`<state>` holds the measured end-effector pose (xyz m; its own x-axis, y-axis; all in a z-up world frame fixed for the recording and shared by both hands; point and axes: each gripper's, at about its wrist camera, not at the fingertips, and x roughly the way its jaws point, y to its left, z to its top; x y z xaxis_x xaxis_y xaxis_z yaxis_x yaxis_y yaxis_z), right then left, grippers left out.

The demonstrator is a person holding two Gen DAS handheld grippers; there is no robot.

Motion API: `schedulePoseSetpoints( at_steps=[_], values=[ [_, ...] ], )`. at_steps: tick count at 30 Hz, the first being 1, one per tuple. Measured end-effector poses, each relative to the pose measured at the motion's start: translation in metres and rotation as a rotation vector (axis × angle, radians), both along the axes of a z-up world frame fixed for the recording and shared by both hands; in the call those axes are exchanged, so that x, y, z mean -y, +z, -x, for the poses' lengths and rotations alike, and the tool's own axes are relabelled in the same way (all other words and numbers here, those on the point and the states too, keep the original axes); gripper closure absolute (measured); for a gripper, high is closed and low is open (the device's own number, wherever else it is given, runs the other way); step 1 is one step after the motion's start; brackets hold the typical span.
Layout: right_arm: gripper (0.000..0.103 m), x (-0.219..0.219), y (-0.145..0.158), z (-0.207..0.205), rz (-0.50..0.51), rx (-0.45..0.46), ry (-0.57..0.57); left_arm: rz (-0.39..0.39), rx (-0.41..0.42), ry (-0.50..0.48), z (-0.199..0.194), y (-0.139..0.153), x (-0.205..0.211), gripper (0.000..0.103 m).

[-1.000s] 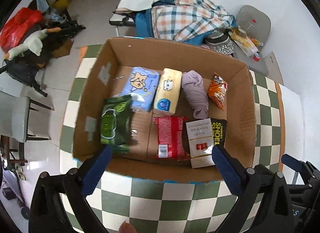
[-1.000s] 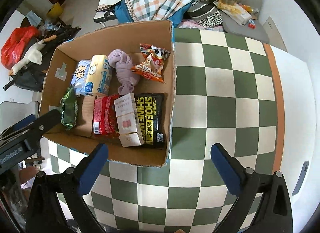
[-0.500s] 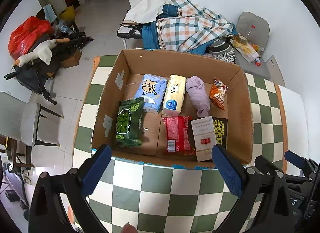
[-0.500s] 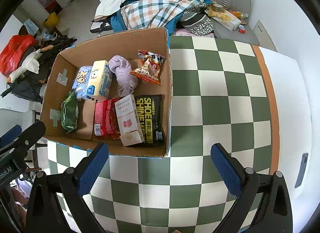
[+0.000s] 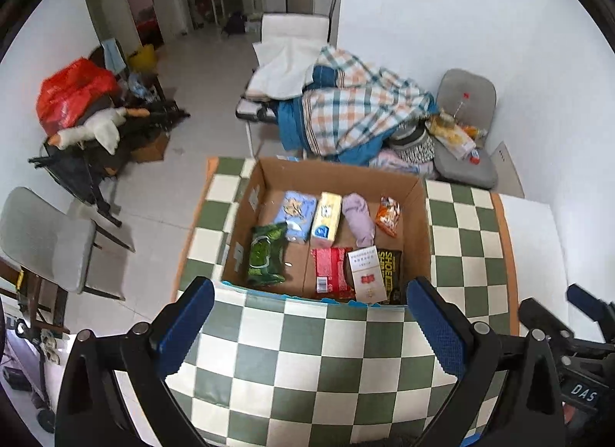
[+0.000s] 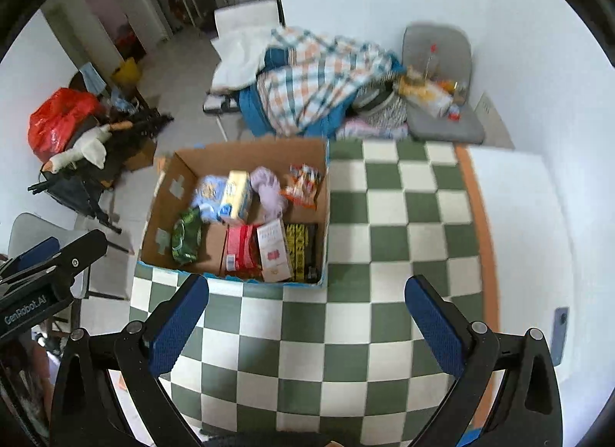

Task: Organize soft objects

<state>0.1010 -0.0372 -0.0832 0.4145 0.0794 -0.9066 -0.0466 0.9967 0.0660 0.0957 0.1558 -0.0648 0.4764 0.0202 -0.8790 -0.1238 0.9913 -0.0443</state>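
Both views have been drawn up and back from the checkered table (image 5: 307,362), so far more of the room is taken in than a second ago; the cardboard box (image 5: 417,239), at the table's far left corner, now appears smaller, its packets and lilac cloth roll (image 5: 358,219) unmoved; the left gripper (image 5: 307,324) and right gripper (image 6: 305,322) are held spread and empty; the sorting is judged finished.
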Motion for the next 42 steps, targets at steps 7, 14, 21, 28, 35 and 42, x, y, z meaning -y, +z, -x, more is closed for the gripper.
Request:
schedulePoseSetpoints(
  at_steps=[7, 14, 21, 28, 35, 42],
  values=[
    [0.000, 0.003, 0.058, 0.036, 0.009, 0.077, -0.007, -0.033, 0.049, -0.004, 0.033, 0.039, 0.007, 0.000],
    [0.000, 0.006, 0.082, 0.057, 0.018, 0.099, -0.011, -0.035, 0.073, -0.002, 0.050, 0.059, 0.006, 0.000],
    [0.000, 0.009, 0.098, 0.066, 0.030, 0.127, -0.014, -0.038, 0.086, -0.002, 0.056, 0.066, 0.007, 0.000],
    [0.000, 0.008, 0.101, 0.067, 0.034, 0.130, -0.015, -0.043, 0.090, -0.013, 0.059, 0.071, 0.011, 0.000],
    [0.000, 0.011, 0.105, 0.065, 0.042, 0.137, -0.022, -0.038, 0.086, -0.022, 0.058, 0.074, 0.015, 0.000],
    [0.000, 0.015, 0.111, 0.064, 0.056, 0.146, -0.021, -0.034, 0.086, -0.025, 0.058, 0.070, 0.017, 0.000]
  ],
)
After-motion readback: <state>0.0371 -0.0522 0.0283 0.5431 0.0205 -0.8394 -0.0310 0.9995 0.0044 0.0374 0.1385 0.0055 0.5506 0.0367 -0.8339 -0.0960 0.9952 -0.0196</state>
